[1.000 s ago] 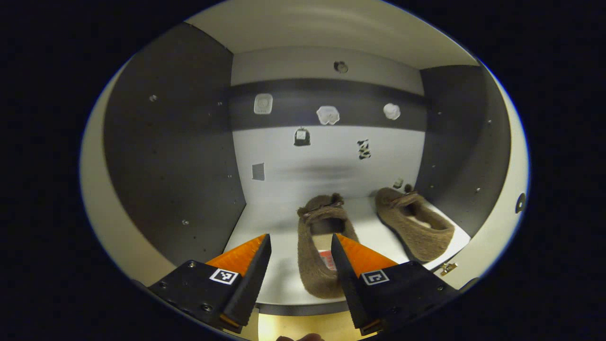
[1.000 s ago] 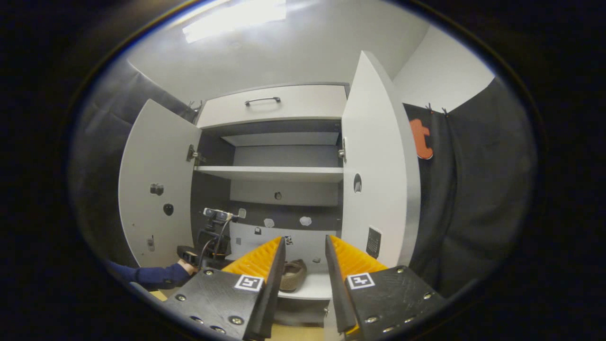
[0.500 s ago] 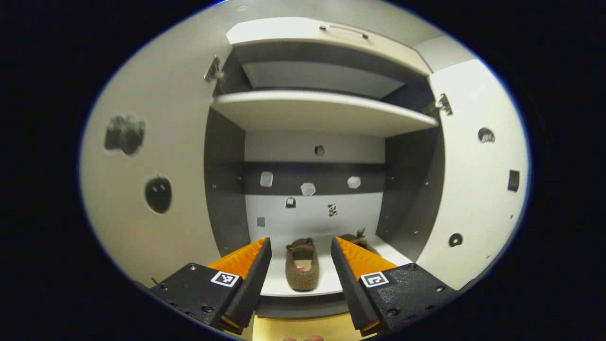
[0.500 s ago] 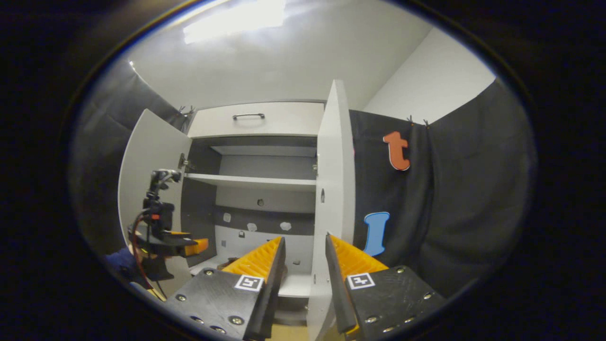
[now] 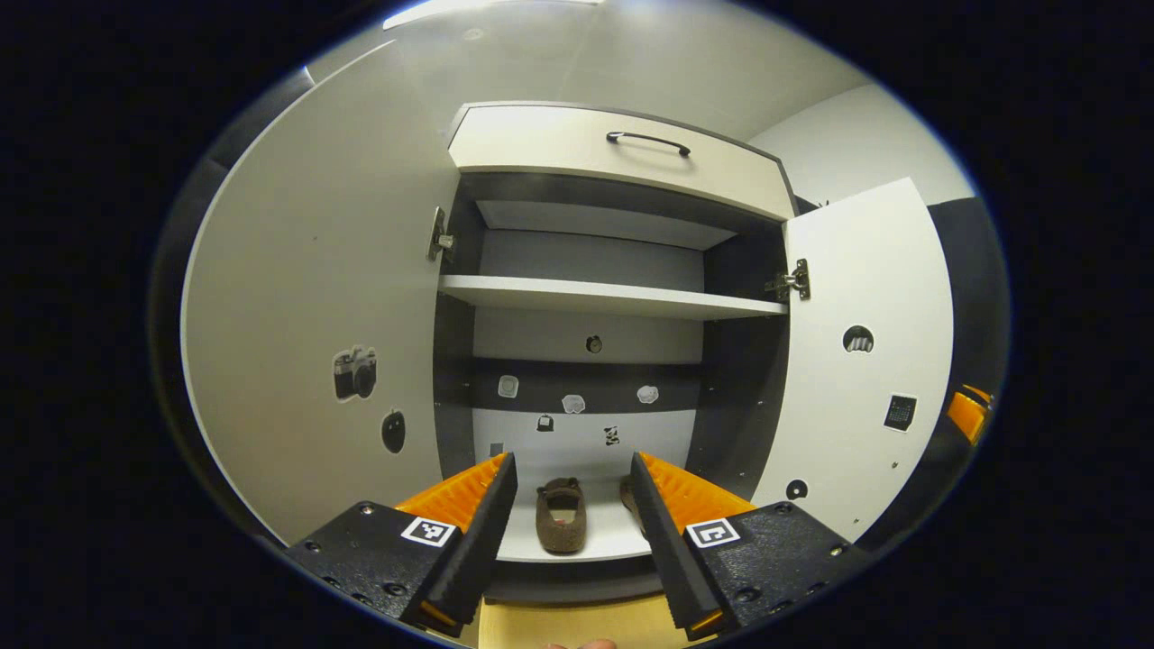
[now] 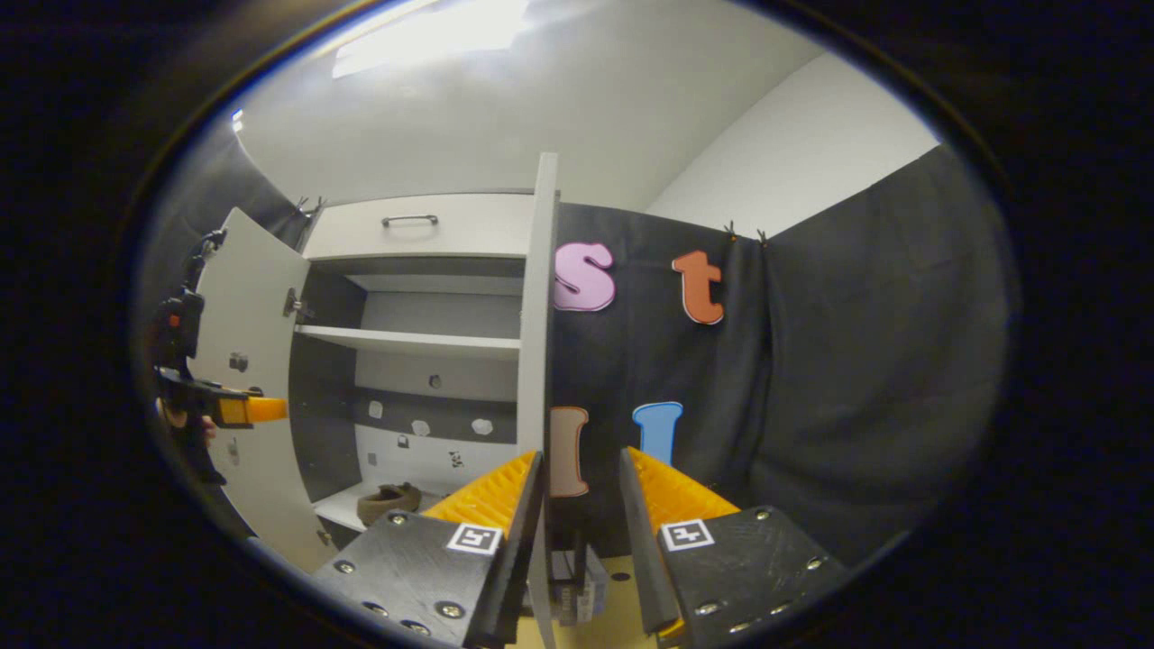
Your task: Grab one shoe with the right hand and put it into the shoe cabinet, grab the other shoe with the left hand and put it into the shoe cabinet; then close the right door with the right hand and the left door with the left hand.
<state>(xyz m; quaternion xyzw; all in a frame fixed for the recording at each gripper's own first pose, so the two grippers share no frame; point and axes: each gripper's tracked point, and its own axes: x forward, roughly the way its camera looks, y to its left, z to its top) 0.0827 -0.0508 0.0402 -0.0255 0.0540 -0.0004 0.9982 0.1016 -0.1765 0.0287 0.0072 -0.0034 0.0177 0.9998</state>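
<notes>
Right gripper view, nearest first: the right gripper (image 6: 577,505) has its jaws apart and empty, and the open right door (image 6: 538,361) stands edge-on between them (whether a finger touches it I cannot tell). Left gripper view: the left gripper (image 5: 570,505) is likewise spread and empty, in front of the shoe cabinet (image 5: 613,162). Farther in, one shoe (image 5: 560,516) sits on the bottom shelf (image 5: 595,544) with the other shoe (image 5: 628,498) just beside it, half hidden. Judging by this, both shoes are stowed and the door-closing step is in hand; next, the right gripper should swing its door shut, then the left door (image 5: 315,315) follows.
</notes>
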